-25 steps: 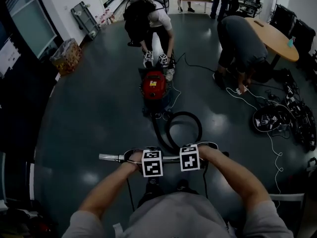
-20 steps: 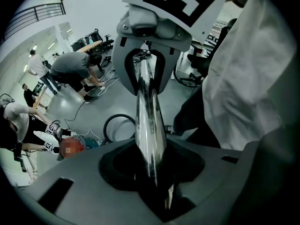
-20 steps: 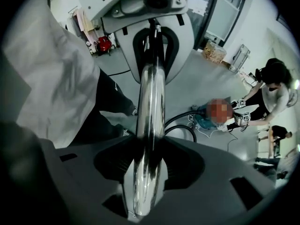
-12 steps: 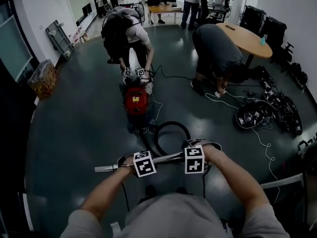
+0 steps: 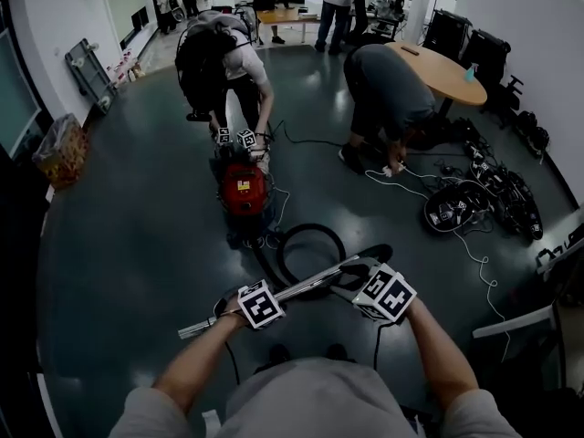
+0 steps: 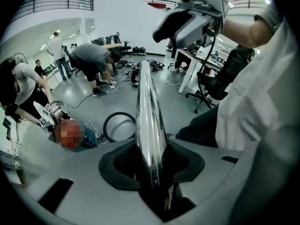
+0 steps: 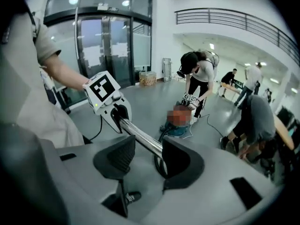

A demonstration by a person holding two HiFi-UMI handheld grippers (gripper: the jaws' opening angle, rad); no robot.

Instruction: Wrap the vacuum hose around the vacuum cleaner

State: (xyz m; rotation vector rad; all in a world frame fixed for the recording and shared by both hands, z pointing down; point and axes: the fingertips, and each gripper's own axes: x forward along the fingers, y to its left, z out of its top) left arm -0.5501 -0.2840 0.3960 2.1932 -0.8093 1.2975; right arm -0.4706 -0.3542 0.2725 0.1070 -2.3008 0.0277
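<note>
1. Our left gripper (image 6: 151, 165) had its jaws clamped on the metal wand (image 5: 306, 287); the right gripper (image 7: 146, 156) had just been opening its jaws, with the wand between them but not pinched.
2. In the head view the wand slanted from eight o'clock up to two o'clock; the black hose (image 5: 312, 227) lay looped on the floor just beyond it, towards the red vacuum cleaner (image 5: 242, 190) at twelve o'clock.
3. We judged the wand stiff, light and slippery, being polished; one loose grip could let it swing or slide.
4. The hose looked soft and springy, likely to uncoil; we judged the better hold to be near the wand's hose end, feeding the coils round the body.
</note>
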